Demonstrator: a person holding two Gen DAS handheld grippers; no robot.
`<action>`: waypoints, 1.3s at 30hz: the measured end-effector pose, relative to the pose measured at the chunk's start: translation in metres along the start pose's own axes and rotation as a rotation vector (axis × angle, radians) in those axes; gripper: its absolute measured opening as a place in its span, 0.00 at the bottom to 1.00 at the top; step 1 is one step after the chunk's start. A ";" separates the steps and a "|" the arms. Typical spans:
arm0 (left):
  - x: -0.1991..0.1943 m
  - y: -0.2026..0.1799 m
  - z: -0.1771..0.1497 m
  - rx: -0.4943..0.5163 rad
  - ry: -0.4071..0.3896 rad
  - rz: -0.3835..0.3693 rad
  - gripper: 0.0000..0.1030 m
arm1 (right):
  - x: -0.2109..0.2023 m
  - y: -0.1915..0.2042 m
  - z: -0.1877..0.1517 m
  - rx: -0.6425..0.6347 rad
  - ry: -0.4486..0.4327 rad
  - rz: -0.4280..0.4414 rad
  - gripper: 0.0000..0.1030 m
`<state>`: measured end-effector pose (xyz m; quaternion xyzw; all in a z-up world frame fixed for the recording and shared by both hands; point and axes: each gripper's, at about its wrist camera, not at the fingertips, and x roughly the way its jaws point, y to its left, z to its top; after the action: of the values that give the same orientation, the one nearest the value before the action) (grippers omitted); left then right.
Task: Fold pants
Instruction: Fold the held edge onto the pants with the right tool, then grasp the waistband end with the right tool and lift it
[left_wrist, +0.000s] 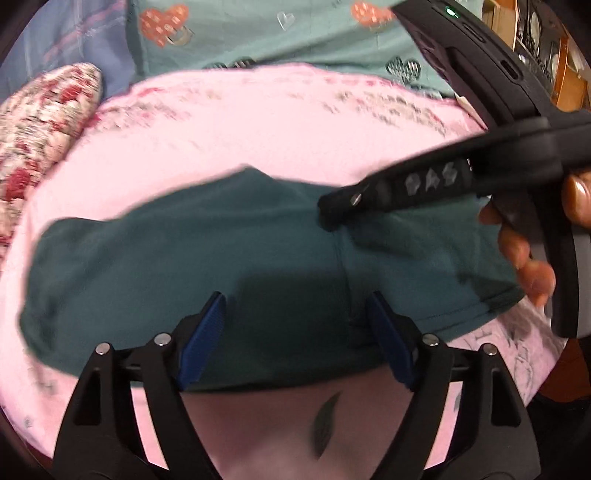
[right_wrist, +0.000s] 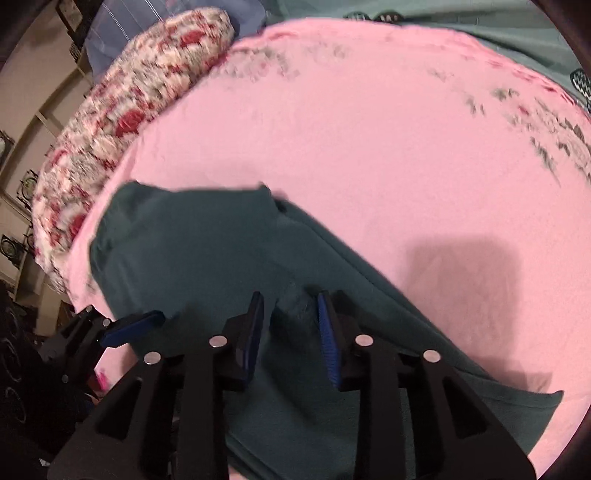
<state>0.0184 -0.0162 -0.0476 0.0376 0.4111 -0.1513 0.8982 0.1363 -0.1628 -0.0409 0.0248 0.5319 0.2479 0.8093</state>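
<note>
The dark teal pants lie mid-frame on the pink blanket, soft and limp, likely best pinched at an edge. Left gripper and right gripper hover, jaws apart.

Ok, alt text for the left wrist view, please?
Dark green pants lie on a pink blanket, the open left gripper over their near edge. The right gripper presses its tip on them from the right.
</note>
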 end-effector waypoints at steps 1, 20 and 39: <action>-0.012 0.008 -0.002 -0.010 -0.024 0.022 0.85 | -0.009 0.004 0.004 -0.012 -0.024 0.002 0.43; -0.054 0.188 -0.045 -0.470 -0.043 0.083 0.92 | 0.134 0.236 0.119 -0.447 0.243 0.104 0.57; -0.029 0.201 -0.037 -0.550 -0.030 0.065 0.80 | 0.112 0.227 0.123 -0.494 0.196 0.207 0.17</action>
<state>0.0344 0.1892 -0.0619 -0.1969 0.4219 -0.0055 0.8850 0.1939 0.1111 -0.0134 -0.1431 0.5258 0.4526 0.7058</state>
